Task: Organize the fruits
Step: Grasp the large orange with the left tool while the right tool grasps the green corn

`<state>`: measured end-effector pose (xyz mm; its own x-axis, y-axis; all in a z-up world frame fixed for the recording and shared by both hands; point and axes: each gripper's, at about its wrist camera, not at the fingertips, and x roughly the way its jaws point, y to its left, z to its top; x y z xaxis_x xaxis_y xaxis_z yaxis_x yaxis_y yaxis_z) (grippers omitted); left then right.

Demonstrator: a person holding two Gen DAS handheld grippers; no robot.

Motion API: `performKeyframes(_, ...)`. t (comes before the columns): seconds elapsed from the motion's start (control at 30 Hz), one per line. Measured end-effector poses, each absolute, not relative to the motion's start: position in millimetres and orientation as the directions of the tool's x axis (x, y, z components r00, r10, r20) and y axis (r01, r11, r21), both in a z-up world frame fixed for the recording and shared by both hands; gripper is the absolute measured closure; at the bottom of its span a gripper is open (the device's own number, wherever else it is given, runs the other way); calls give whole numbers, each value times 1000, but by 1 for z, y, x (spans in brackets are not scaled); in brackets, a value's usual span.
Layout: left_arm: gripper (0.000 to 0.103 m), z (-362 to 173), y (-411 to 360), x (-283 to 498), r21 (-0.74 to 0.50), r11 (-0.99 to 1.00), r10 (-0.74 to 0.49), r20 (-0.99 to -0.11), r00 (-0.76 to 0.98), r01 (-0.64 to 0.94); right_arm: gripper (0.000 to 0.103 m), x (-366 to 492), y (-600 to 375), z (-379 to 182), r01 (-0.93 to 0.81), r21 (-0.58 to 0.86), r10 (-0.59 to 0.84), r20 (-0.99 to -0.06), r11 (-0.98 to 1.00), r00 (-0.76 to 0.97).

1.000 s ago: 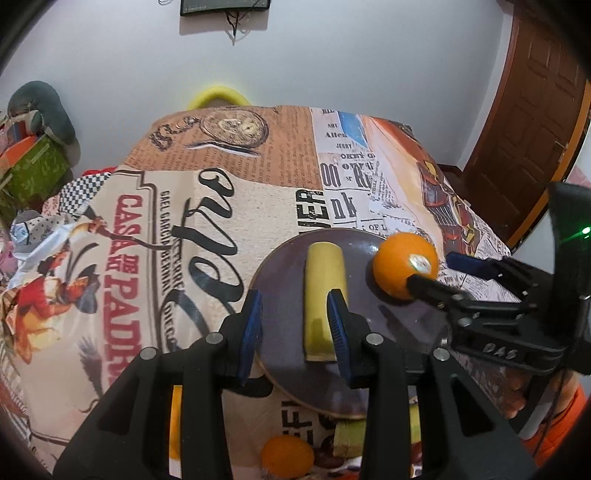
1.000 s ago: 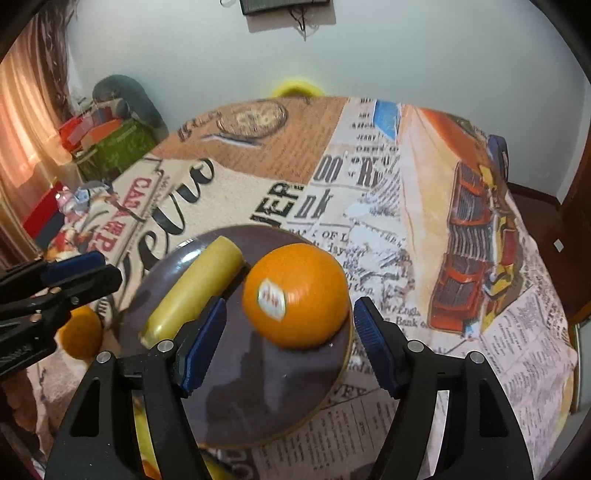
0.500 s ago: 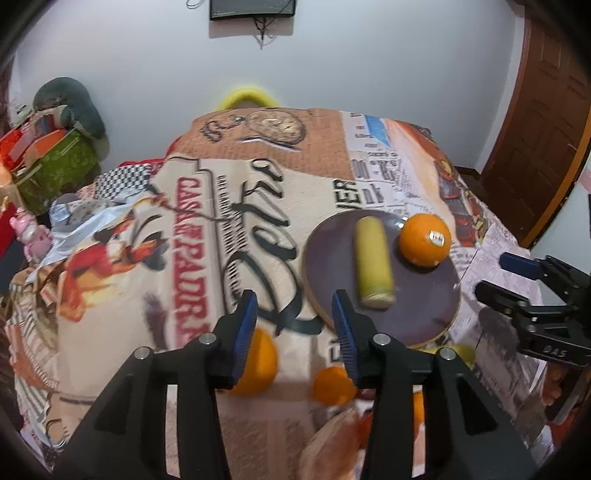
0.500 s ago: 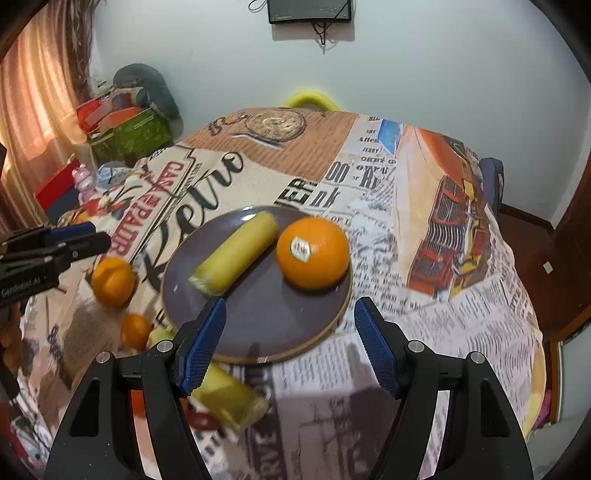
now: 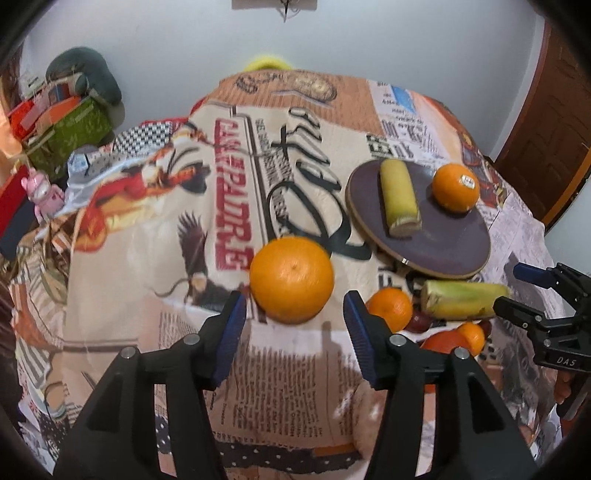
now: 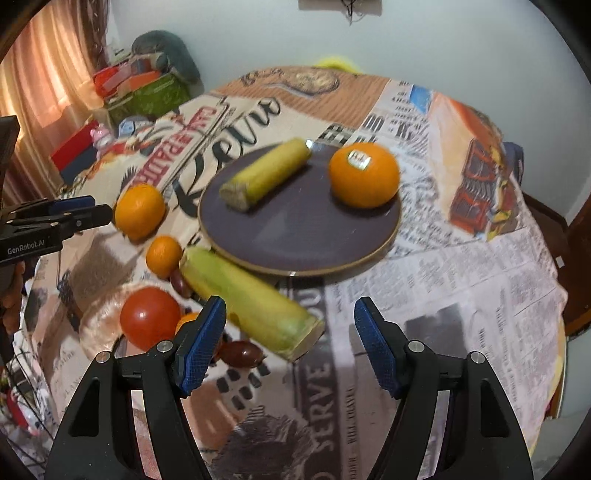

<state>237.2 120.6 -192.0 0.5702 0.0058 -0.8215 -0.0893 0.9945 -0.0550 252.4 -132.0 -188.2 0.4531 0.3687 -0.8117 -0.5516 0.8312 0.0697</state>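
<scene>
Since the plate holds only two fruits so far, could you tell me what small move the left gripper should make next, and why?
Probably ease the open left gripper forward around the large orange: it lies loose on the cloth just ahead of the fingertips, off the plate.

Blurred by motion across most of the right wrist view, worst on the sticker [image 6: 359, 158] of the plated orange [image 6: 364, 180]; print unreadable. Half hidden behind the left blue pad [image 6: 201, 345]: a small orange fruit [image 6: 185, 320] at lower left. Cut off at the top edge in both views: a dark wall fixture [image 5: 274, 3]. Tucked under the long banana piece [image 5: 463, 299]: dark red fruits [image 5: 419, 321], kind unclear. Smeared too: the tabletop [image 5: 288, 391] print near the bottom.
</scene>
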Motion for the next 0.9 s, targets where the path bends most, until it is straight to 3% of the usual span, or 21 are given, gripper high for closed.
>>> performKeyframes(0.2,47,-210,125,246,-59,994,2,-842,540,-96,34,253,-124,-202,-566,67,360,-830,822,425)
performKeyframes(0.53,37,-226,131,273,-121,987,-49,-846,531,-102,34,263,-125,-210,-589,146,422,-831,795,364)
performKeyframes(0.9,38,-231,123,275,-56,994,6,-836,549,-96,49,257,-134,-209,-624,160,457,-817,765,351)
